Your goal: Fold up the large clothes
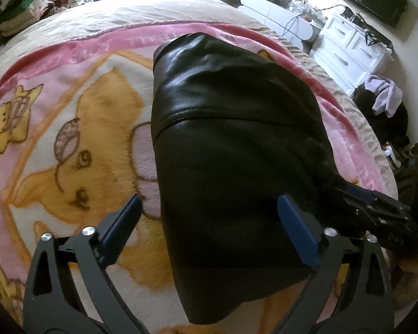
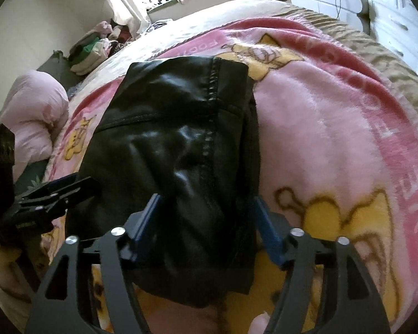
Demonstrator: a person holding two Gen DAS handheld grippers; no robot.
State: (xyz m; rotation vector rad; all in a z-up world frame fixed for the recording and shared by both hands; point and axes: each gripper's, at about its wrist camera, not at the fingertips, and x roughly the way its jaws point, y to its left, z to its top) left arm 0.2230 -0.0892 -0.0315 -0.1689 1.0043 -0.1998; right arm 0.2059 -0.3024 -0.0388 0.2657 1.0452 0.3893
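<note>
Black leather garment (image 1: 231,144) between open jaws

Left gripper (image 1: 209,222) — jaws spread wide, blue pads (image 1: 296,231) well apart, one on each side of the black garment's near end. Right gripper (image 2: 206,222) — jaws also apart, pads (image 2: 147,217) flanking the same garment, narrower gap. Both point forward, side by side, angled slightly toward each other; each shows at the edge of the other's wrist view.
</note>
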